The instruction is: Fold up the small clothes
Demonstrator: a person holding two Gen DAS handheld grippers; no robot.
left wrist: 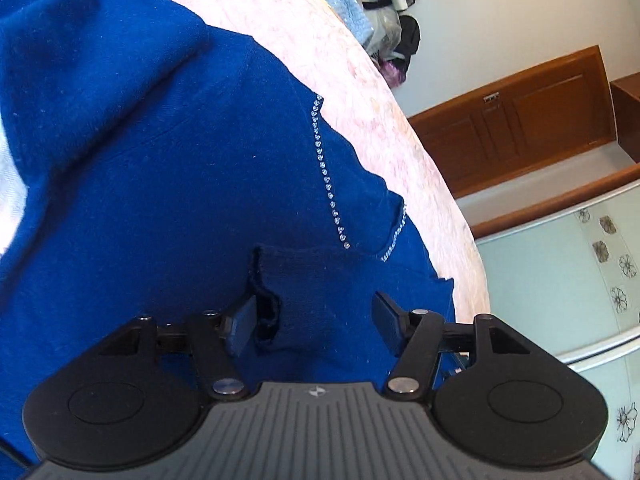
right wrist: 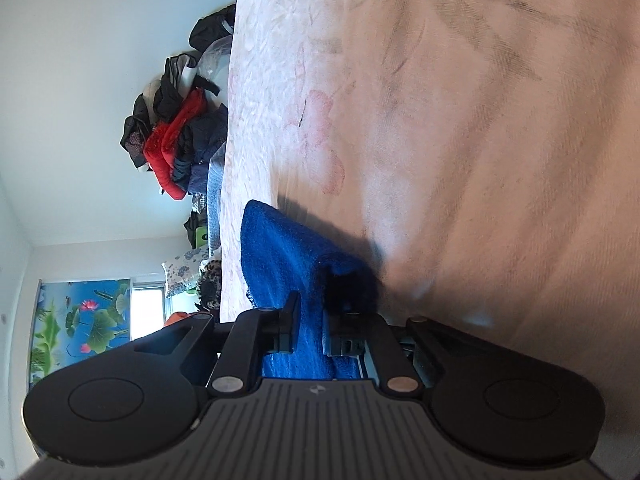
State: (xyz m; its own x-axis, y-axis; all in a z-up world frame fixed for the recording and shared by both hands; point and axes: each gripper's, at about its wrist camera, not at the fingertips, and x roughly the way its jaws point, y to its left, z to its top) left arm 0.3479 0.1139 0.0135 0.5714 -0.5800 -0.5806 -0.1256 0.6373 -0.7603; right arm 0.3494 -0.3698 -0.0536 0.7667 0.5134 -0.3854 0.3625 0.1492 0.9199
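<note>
Both claws are working one blue garment [left wrist: 160, 168] lying on the pink bedspread [left wrist: 360, 80]: the left claw [left wrist: 314, 320] is standing parted around its cuff at six o'clock, the right claw [right wrist: 310, 320] is pinching a fold, and flattening probably comes next.

The left tongs [left wrist: 314, 320] stand apart over a blue garment [left wrist: 160, 180] on the pink bedspread [left wrist: 360, 60].
</note>
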